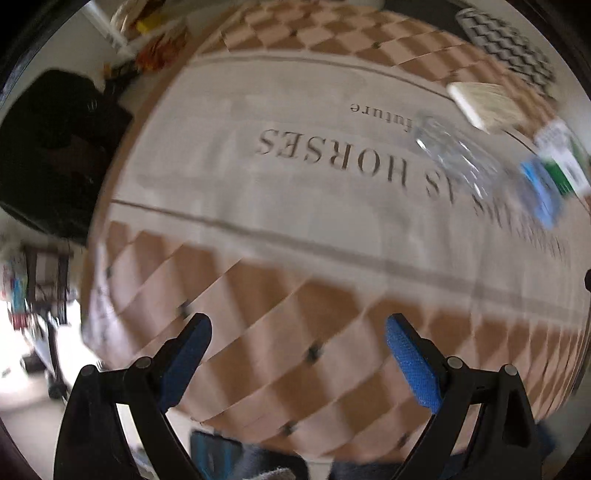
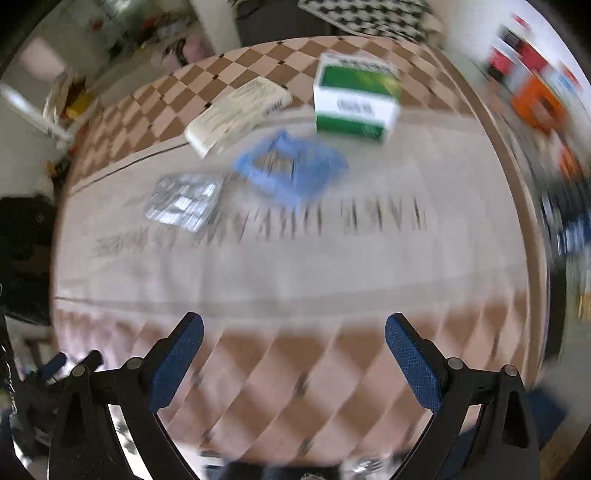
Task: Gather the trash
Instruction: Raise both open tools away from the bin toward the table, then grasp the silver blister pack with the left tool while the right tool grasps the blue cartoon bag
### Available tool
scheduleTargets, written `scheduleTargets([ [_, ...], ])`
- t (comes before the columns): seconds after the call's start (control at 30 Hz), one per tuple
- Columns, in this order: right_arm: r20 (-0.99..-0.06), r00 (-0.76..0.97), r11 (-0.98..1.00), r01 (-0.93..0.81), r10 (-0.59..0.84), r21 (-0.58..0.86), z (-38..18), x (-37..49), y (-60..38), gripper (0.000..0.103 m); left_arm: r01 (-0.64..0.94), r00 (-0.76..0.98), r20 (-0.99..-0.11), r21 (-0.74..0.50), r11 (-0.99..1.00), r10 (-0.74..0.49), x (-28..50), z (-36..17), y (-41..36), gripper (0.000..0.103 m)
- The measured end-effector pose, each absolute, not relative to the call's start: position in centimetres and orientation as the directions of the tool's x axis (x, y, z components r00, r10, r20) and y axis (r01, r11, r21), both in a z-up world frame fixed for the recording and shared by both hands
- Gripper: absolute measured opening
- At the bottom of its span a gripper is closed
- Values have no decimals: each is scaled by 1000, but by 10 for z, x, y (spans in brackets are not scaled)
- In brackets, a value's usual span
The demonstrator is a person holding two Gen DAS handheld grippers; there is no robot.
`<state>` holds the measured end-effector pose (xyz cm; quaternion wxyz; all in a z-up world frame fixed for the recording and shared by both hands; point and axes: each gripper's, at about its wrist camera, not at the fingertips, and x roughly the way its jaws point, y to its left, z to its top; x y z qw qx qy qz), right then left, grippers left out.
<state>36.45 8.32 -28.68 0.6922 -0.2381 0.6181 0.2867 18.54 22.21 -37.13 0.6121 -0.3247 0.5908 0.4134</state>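
Note:
Trash lies on a round table with a checkered and lettered cloth [image 2: 295, 266]. In the right wrist view I see a green and white carton [image 2: 356, 99], a flat white box [image 2: 236, 114], a crumpled blue wrapper [image 2: 291, 166] and a clear crushed plastic piece [image 2: 183, 201]. The left wrist view shows the same clear plastic [image 1: 454, 155], blue wrapper [image 1: 541, 188], carton [image 1: 563, 158] and white box [image 1: 484, 103] at the far right. My left gripper [image 1: 297, 325] and right gripper [image 2: 293, 325] are open and empty above the near checkered border. Both views are blurred.
A black chair [image 1: 51, 147] stands at the table's left. Shelves with clutter [image 2: 532, 85] stand to the right. A black and white patterned rug [image 2: 365, 14] lies beyond the table's far edge.

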Motion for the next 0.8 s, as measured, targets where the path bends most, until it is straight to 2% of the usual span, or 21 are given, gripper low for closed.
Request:
scheduleTargets([
  [0.2, -998, 60, 558, -828, 0, -50, -343, 429, 161, 100, -947, -24, -1000, 26, 320, 10, 242, -401, 266, 96],
  [0.3, -1000, 9, 532, -846, -23, -20, -369, 444, 182, 98, -968, 17, -998, -29, 250, -53, 260, -408, 278, 96],
  [0.4, -1000, -20, 559, -829, -23, 3, -376, 450, 185, 70, -981, 97, -988, -116, 156, -122, 276, -411, 289, 96],
  [0.43, -1000, -19, 578, -816, -14, 8, -374, 452, 184, 56, -982, 125, -982, -142, 123, -138, 282, -411, 293, 96],
  [0.47, -1000, -16, 608, -794, -9, 7, -372, 455, 181, 49, -983, 140, -979, -156, 101, -148, 287, -412, 296, 96],
  [0.5, -1000, -22, 646, -763, -8, 12, -370, 459, 175, 37, -984, 152, -975, -165, 73, -160, 292, -413, 299, 96],
  [0.67, -999, -42, 806, -591, 16, 38, -367, 477, 138, 36, -990, 139, -967, -136, -28, -215, 317, -430, 313, 96],
  [0.8, -999, -36, 843, -537, 25, 40, -368, 485, 121, 34, -999, 27, -978, -20, -34, -205, 331, -443, 318, 95],
])
